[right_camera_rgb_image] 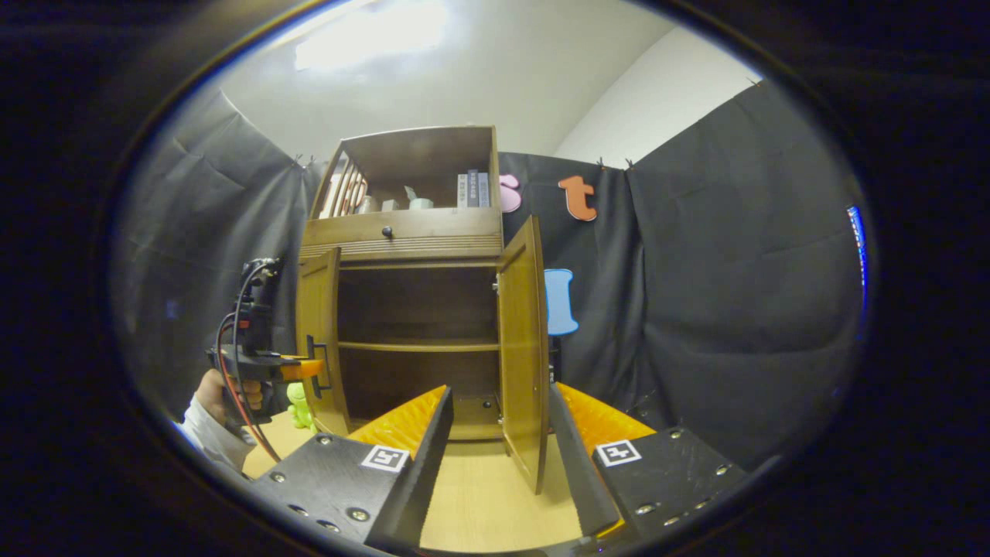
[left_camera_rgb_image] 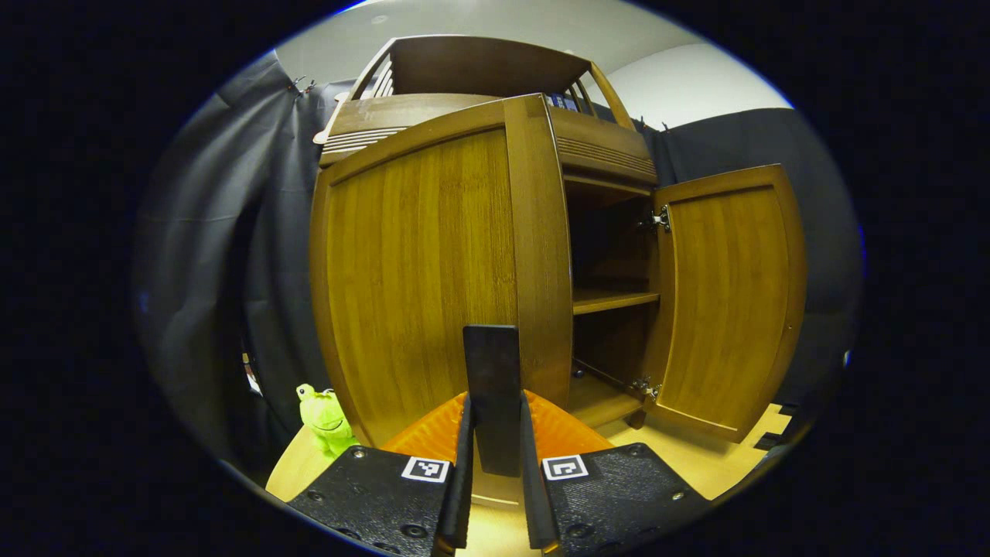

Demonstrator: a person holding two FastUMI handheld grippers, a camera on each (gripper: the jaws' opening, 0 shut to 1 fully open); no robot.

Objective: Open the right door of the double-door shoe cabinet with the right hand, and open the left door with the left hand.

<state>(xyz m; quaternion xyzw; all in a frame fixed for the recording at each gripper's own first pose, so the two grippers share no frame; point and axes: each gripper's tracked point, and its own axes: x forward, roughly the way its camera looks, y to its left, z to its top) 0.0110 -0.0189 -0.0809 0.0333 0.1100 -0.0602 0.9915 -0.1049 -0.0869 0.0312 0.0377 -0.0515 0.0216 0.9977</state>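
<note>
The brown wooden shoe cabinet (left_camera_rgb_image: 464,70) stands close in the left gripper view. Its left door (left_camera_rgb_image: 418,278) is swung partly out, and my left gripper (left_camera_rgb_image: 495,396) is shut on that door's dark upright handle (left_camera_rgb_image: 492,363). The right door (left_camera_rgb_image: 727,302) hangs wide open, showing the shelves (left_camera_rgb_image: 615,298). In the right gripper view the cabinet (right_camera_rgb_image: 418,224) is farther off. The right door (right_camera_rgb_image: 522,333) stands edge-on between the spread fingers of my right gripper (right_camera_rgb_image: 500,388), which is open and not pressing on it. The left gripper (right_camera_rgb_image: 298,370) holds the left door (right_camera_rgb_image: 317,309) by its handle.
A green plush frog (left_camera_rgb_image: 325,418) sits on the light wooden floor (right_camera_rgb_image: 479,495) left of the cabinet. Books and small items stand on the cabinet's top shelf (right_camera_rgb_image: 418,203). A hand (right_camera_rgb_image: 213,398) holds the left gripper. Black cloth walls surround the cabinet.
</note>
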